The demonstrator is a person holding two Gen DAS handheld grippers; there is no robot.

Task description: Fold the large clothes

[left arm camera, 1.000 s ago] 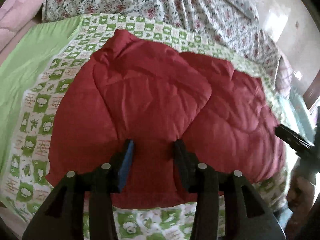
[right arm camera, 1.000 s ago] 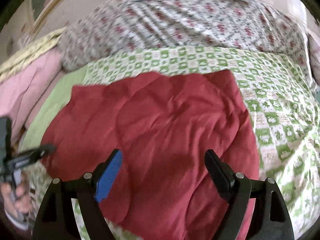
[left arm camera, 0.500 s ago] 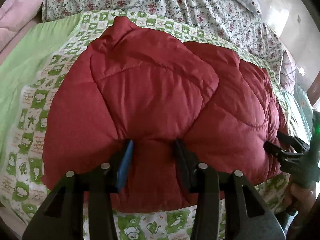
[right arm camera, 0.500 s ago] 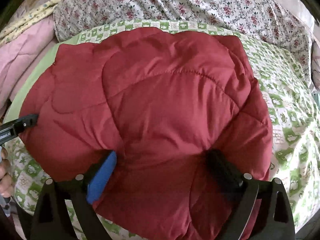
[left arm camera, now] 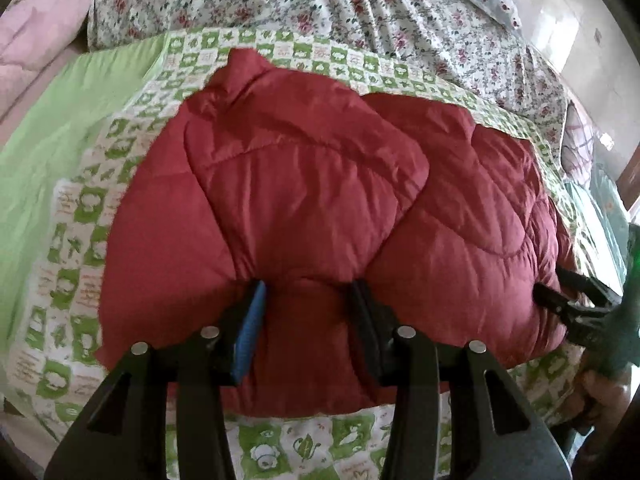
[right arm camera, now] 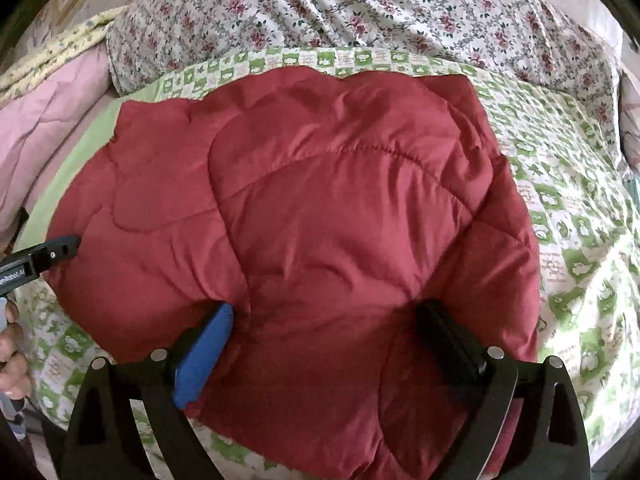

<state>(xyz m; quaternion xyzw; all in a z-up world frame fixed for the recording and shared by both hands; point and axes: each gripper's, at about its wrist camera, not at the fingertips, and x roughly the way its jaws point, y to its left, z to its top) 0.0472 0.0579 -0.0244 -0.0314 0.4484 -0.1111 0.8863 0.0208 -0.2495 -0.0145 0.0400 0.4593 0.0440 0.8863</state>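
Note:
A dark red quilted jacket [left arm camera: 312, 200] lies folded and puffy on a bed, filling both views [right arm camera: 340, 208]. My left gripper [left arm camera: 308, 300] is shut on a bunch of padding at the jacket's near edge, with creases running out from both pads. It shows again at the jacket's left side as the left gripper [right arm camera: 56, 250]. My right gripper [right arm camera: 332, 320] stands wide open, pushed down astride a thick fold at the jacket's near right part, fabric bulging between its fingers. In the left wrist view the right gripper [left arm camera: 568, 292] sits at the jacket's right edge.
The jacket rests on a green and white checked sheet [left arm camera: 80, 240]. A floral quilt [left arm camera: 360, 12] is heaped behind it and a pink blanket [right arm camera: 48, 120] lies at the left. A person's hand [right arm camera: 12, 344] holds the left tool.
My right gripper has come down onto the jacket with its jaws spread wider, and the padding now bulges up between its fingers. The left gripper keeps its hold in place.

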